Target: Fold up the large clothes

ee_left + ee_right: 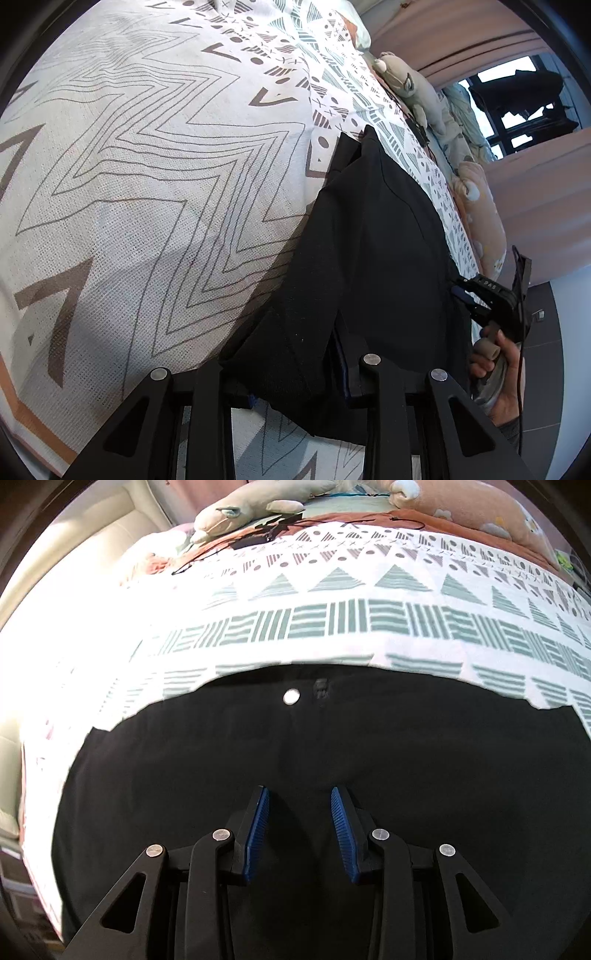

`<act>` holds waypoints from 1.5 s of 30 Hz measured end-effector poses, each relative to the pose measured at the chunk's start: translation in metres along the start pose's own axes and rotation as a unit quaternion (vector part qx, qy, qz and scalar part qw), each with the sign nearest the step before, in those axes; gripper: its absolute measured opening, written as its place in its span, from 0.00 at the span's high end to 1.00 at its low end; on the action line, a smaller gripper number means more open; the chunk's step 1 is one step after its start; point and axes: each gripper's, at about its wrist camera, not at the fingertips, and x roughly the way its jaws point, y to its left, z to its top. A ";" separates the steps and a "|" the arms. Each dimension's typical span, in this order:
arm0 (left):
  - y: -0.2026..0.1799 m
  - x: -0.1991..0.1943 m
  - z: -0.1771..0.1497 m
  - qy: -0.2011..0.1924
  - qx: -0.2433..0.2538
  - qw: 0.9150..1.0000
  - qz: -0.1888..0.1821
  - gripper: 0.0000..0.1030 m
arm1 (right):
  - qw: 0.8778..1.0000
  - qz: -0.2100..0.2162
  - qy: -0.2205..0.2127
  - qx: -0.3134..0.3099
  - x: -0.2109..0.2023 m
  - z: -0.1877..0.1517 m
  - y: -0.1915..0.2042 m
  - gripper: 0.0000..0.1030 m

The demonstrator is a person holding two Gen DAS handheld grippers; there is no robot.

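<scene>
Left wrist view: the black garment (369, 240) lies on the bed's patterned blanket (147, 166), one fold draped across the left claw (299, 387); its pads are hidden under the cloth, so whether they pinch it cannot be told. The right claw (299, 834) hovers over the same garment with its blue pads (255, 834) apart — cloth below, nothing pressed between them. A white button (291, 696) shows near the garment's far edge. Plush toys (258, 502) and a thin black cable (295, 522) lie along the bed's far side — well apart from both claws.
</scene>
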 end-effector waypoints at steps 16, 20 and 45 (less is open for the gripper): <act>-0.039 -0.045 0.017 -0.006 0.001 0.991 -0.133 0.86 | 0.997 0.072 -0.006 -0.008 -0.117 -0.115 -0.001 0.65; -0.061 -0.053 0.021 -0.011 0.020 0.987 -0.161 0.87 | 0.997 0.072 -0.001 -0.020 -0.127 -0.150 0.005 0.65; -0.212 -0.059 -0.015 0.004 0.159 0.966 -0.203 0.89 | 0.983 0.159 0.048 0.084 -0.076 -0.215 -0.045 0.75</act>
